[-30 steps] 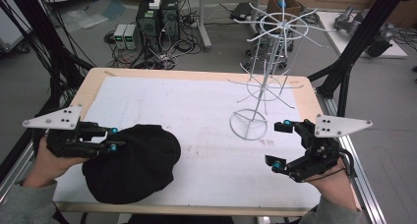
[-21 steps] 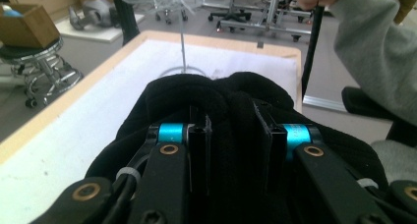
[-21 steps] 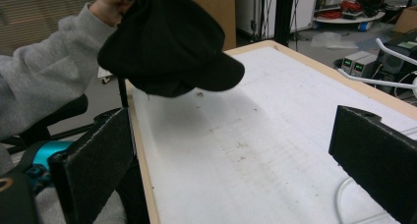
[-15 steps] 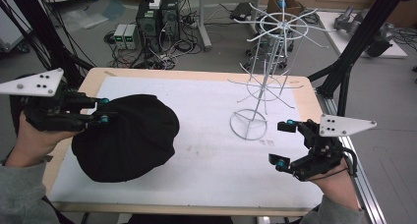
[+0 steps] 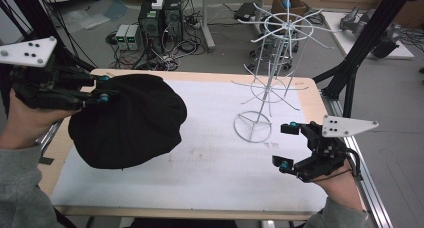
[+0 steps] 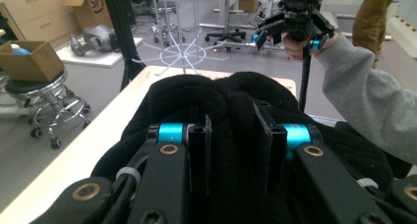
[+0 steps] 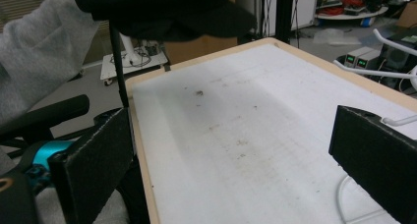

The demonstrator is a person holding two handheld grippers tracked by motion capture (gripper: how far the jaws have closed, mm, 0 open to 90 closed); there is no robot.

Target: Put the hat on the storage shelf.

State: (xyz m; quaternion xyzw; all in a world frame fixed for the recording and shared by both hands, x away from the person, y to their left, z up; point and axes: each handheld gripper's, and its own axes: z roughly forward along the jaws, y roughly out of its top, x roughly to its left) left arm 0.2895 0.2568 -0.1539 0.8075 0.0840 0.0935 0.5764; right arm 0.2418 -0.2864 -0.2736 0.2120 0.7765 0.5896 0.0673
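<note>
A black fabric cap (image 5: 131,122) hangs above the left part of the table, off the white mat (image 5: 215,153). My left gripper (image 5: 103,88) is shut on the cap's edge; in the left gripper view the cloth (image 6: 246,94) bunches between the two jaws of the left gripper (image 6: 231,145). A white wire rack (image 5: 270,83) with spoke arms stands upright at the back right, its ring base (image 5: 253,126) on the mat. My right gripper (image 5: 284,146) is open just right of that base, nothing between its pads (image 7: 101,153). The cap (image 7: 162,8) appears at the top of the right gripper view.
Black frame posts (image 5: 357,63) rise beside the table's right edge. Computers and cables (image 5: 157,23) sit on the floor behind the table. In the left gripper view a stool with a cardboard box (image 6: 29,62) stands to the side. The table's wooden rim (image 7: 140,150) runs near my right jaw.
My left gripper has lifted the black cap off the table, up and toward the far left. The right gripper has stayed open and barely shifted.
</note>
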